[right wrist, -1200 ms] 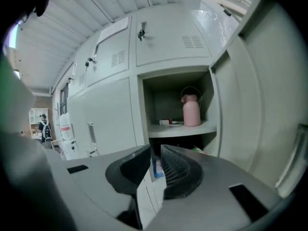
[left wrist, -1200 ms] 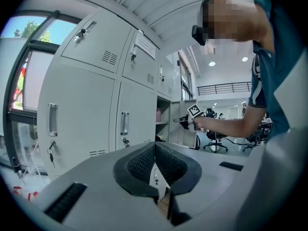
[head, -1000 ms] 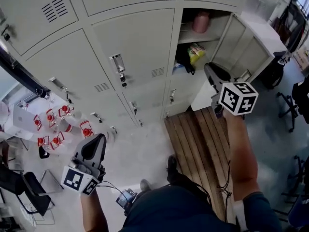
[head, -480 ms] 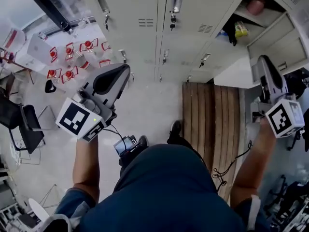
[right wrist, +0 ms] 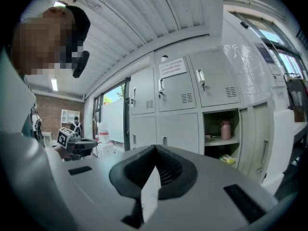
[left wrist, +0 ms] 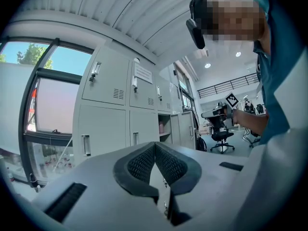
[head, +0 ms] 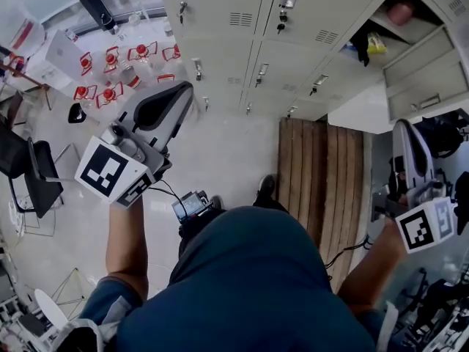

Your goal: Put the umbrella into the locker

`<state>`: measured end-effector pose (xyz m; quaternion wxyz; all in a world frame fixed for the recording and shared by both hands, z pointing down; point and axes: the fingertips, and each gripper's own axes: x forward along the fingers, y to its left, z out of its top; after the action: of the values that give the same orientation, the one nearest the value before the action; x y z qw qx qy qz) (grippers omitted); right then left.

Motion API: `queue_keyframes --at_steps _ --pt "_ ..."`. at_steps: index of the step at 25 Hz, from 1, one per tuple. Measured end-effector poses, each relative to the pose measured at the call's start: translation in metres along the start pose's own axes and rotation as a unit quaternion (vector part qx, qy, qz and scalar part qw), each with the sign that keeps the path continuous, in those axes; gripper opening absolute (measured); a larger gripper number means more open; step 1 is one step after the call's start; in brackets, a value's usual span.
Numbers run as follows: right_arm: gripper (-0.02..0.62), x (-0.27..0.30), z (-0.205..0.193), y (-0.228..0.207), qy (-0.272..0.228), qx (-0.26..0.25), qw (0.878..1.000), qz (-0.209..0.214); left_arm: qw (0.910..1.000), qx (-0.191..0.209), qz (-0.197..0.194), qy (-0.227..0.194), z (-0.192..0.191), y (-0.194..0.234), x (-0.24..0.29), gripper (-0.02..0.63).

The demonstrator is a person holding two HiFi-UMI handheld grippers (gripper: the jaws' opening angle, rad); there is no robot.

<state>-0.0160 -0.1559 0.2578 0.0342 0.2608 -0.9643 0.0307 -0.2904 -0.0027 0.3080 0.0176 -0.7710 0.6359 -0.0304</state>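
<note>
No umbrella shows plainly in any view. The open locker (head: 381, 28) is at the head view's top right, with a pink bottle (head: 399, 11) on its shelf and a dark thing beside a yellow packet (head: 375, 44) below. My right gripper (head: 405, 125) is held level at the far right, well back from that locker. Its jaws are closing and stand together with nothing between them (right wrist: 155, 148). My left gripper (head: 185, 88) points toward the closed locker doors at the left, tips together and empty (left wrist: 154, 144). The right gripper view shows the open locker (right wrist: 221, 134).
Wooden boards (head: 322, 174) lie on the floor in front of the lockers. Red-and-white items (head: 110, 72) cluster at the upper left, near a black chair (head: 33, 174). A grey locker door (head: 425, 72) stands open. A small device on a cable (head: 192, 205) hangs at my waist.
The right gripper has drawn back from the open locker to the far right. The left gripper has risen and come closer to the head camera. The head view has turned.
</note>
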Motion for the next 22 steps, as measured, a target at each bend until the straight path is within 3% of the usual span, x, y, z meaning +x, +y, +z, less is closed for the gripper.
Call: queue_keyframes --at_steps 4,22 --pt "0.037 -0.016 -0.022 0.022 0.015 0.026 0.999 0.019 1.0 -0.001 0.001 -0.001 0.002 -0.001 -0.011 0.018" --pt "0.037 -0.047 -0.034 0.017 0.029 0.048 0.998 -0.018 0.9997 -0.01 -0.02 -0.004 0.001 -0.02 -0.016 0.018"
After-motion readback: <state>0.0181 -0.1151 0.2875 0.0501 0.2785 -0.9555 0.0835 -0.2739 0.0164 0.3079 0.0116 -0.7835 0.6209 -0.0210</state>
